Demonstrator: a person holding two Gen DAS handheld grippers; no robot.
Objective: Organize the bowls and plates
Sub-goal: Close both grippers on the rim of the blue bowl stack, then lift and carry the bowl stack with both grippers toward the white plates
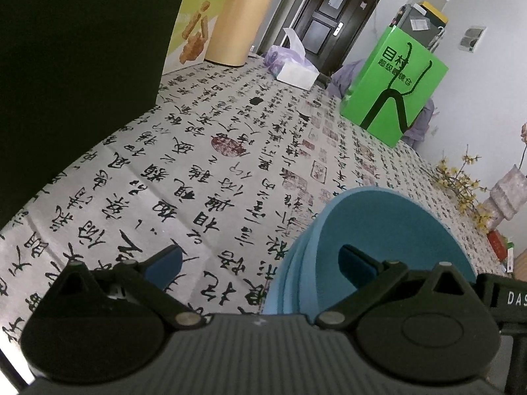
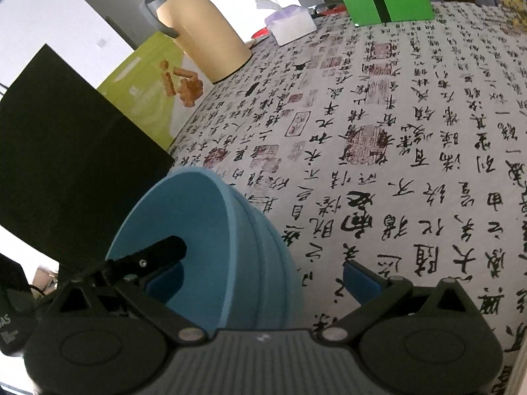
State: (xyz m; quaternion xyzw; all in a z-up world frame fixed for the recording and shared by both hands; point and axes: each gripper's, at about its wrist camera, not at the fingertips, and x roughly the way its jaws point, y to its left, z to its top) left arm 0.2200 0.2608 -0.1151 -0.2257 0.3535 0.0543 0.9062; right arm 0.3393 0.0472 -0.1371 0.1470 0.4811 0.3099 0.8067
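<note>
1. Left gripper (image 1: 260, 263): fingers spread wide, gripping nothing. Its right finger sits inside the blue bowl (image 1: 378, 230); the left finger hangs over the bare worktop (image 1: 197, 151) beside the bowl.
2. Blue bowl (image 2: 204, 240): what looks like a nested stack, tilted on the calligraphy-print worktop, near the black box (image 2: 66, 164). The rim wall passes between both pairs of fingers.
3. Right gripper (image 2: 263, 279): fingers apart, nothing clamped. Its left finger is inside the bowl, its right outside the bowl wall.
4. Risk, judged: with two grippers crowding one rim, uneven closing could tip the tilted stack or separate the bowls; a shallow bite could slip off.
</note>
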